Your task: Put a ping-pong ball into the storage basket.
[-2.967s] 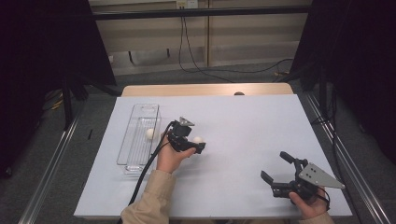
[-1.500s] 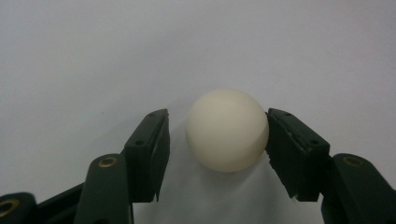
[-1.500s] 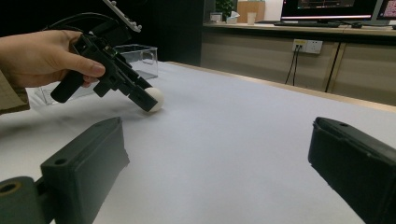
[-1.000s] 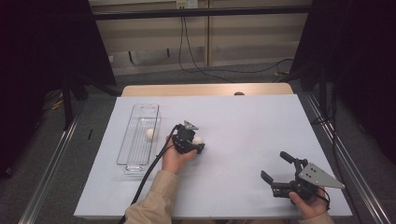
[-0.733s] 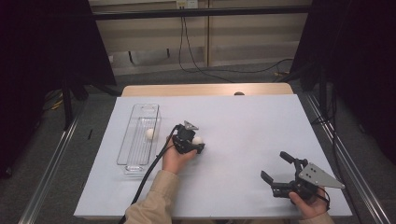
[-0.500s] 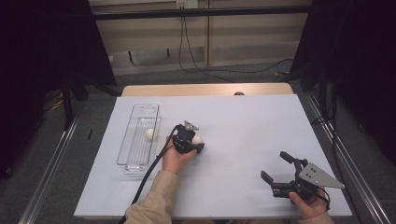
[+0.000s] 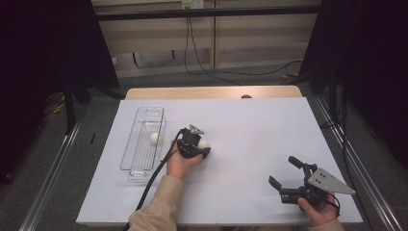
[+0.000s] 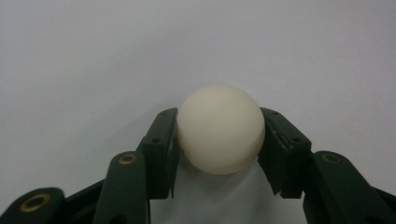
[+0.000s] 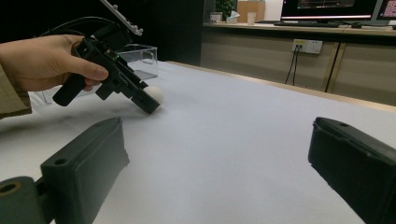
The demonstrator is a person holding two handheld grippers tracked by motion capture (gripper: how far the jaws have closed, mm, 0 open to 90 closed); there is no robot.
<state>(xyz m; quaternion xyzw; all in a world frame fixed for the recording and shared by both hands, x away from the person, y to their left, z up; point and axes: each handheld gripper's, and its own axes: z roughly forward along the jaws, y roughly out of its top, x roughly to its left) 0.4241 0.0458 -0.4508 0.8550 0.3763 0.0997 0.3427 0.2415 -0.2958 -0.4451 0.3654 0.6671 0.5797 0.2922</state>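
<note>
A white ball (image 8: 220, 129) sits between my left gripper's (image 8: 219, 119) two black pads, which press on its sides just above the white table sheet. From above, the left gripper (image 7: 204, 147) and its ball (image 7: 203, 143) lie mid-table, a little right of a clear tray. My right gripper (image 7: 283, 170) rests near the front right corner, jaws wide apart and nothing between them. In the right gripper view (image 9: 217, 128) the left hand and its ball (image 9: 155, 94) appear farther off at the upper left.
A long clear plastic tray (image 7: 136, 126) stands left of the left hand and holds a second white ball (image 7: 154, 138). The left gripper's black cable (image 7: 154, 180) trails back toward the front edge. The wooden table edge (image 7: 211, 91) runs along the far side.
Since the oldest frame my left gripper has settled slightly lower and rightward around the ball. Over the last second neither hand has visibly moved.
</note>
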